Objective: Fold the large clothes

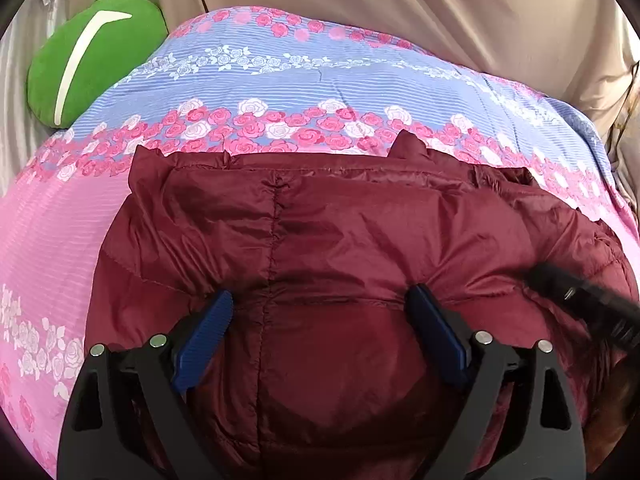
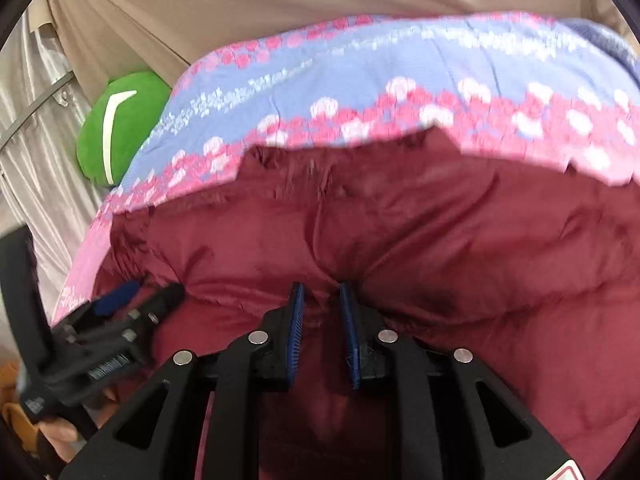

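Maroon puffer jacket point(image 1: 340, 240) on floral quilt point(image 1: 280, 80), green cushion point(image 1: 92, 60) beyond.

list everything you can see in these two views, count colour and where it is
puffer jacket: one, dark red, quilted, spread on the bedspread under both grippers
bedspread: one, pink and lilac-blue bands with pink and white roses, covering the bed beneath the jacket
cushion: one, green with a white curved stripe, at the bed's far left corner
curtain: beige fabric hanging behind the bed; a paler, shinier drape to its left
left gripper: one, black with blue pads, jaws wide open, tips pressing on the jacket
right gripper: one, black with blue pads, jaws nearly closed, pinching a ridge of the jacket
hand: the person's, seen partly at the lower left of the right wrist view
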